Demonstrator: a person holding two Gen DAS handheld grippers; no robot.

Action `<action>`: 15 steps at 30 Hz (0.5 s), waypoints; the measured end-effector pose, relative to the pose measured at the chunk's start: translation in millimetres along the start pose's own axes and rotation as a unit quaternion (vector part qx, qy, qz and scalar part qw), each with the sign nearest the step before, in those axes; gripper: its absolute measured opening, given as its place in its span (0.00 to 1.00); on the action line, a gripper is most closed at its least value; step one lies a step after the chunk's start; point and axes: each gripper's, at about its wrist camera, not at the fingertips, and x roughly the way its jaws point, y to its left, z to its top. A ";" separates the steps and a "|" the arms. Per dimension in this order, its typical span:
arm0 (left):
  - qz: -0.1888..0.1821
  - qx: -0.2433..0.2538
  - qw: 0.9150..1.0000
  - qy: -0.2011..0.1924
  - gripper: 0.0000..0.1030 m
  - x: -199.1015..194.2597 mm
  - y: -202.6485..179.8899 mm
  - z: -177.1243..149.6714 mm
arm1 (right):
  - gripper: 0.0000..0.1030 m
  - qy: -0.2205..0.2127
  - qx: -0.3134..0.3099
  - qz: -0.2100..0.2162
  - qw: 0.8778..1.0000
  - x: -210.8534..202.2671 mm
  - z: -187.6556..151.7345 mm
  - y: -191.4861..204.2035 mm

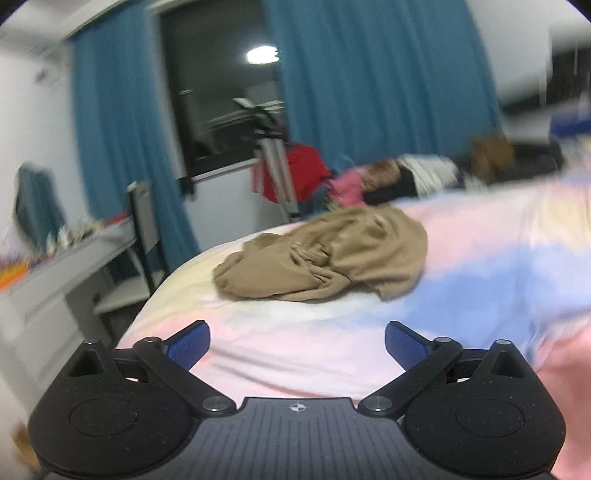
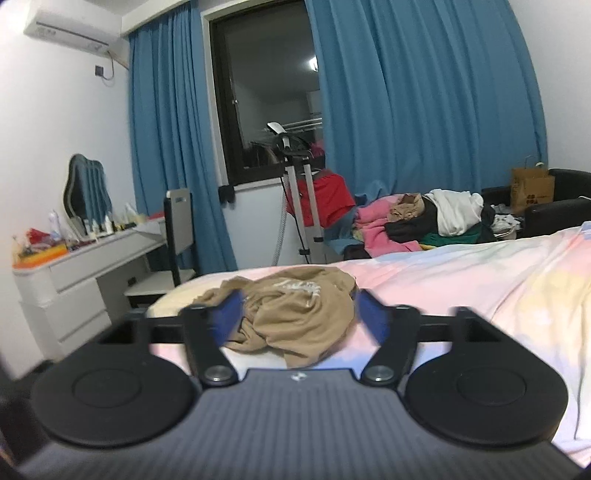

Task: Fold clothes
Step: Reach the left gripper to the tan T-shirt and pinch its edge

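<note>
A tan garment [image 1: 325,254] lies crumpled in a heap on the bed [image 1: 480,258], near the bed's corner. In the left wrist view it sits at the middle of the frame, above and well apart from the left gripper [image 1: 297,345]. That gripper's jaws stand wide apart, with only the pastel pink, blue and yellow bedcover showing between the blue pads [image 1: 188,345]; it holds nothing. This view is blurred, most of all toward the right edge.

In the right wrist view the same garment [image 2: 295,314] fills the middle of the frame, lying in the gap of the right gripper [image 2: 297,315]. The jaws are spread wide, and the blue pads [image 2: 231,317] sit at either side of the heap. The pads are blurred, so I cannot tell whether they touch the cloth; no grip on it shows.

Behind the bed, at the upper middle of both views, a dark window [image 2: 266,103] stands between blue curtains [image 2: 424,103]. A metal stand [image 2: 304,206] with a red cloth [image 2: 325,197] is below the window. At the left of the right wrist view a white dresser [image 2: 74,280] carries bottles and a mirror [image 2: 86,190], with a chair [image 2: 179,236] just beside it. A pile of mixed clothes [image 2: 424,221] lies at the right middle, beyond the bed, and a brown paper bag [image 2: 532,186] stands on a dark sofa [image 2: 554,214] further right. An air conditioner [image 2: 72,27] hangs at the upper left.
</note>
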 end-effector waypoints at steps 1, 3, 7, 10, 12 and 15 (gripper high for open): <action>-0.005 0.004 1.000 0.002 0.94 11.5 -0.4 2.9 | 1.00 0.001 0.009 0.005 1.000 0.5 1.1 -4.7; -0.013 -0.005 1.000 0.004 0.94 35.9 2.7 10.1 | 1.00 0.007 0.029 0.018 0.999 3.5 1.5 -13.7; -0.026 -0.080 0.996 0.017 0.86 97.2 22.0 33.8 | 1.00 0.017 0.046 0.019 0.999 14.2 -3.7 -27.2; -0.030 -0.138 0.990 0.024 0.79 144.7 32.7 48.3 | 1.00 0.020 0.047 0.008 0.999 26.1 -9.5 -37.6; -0.040 -0.173 0.984 0.026 0.72 168.8 38.5 54.0 | 1.00 0.028 0.051 0.004 0.998 37.4 -15.5 -46.1; -0.050 -0.203 0.978 0.024 0.60 204.8 37.0 58.7 | 1.00 0.050 0.067 -0.010 0.996 58.9 -25.9 -60.1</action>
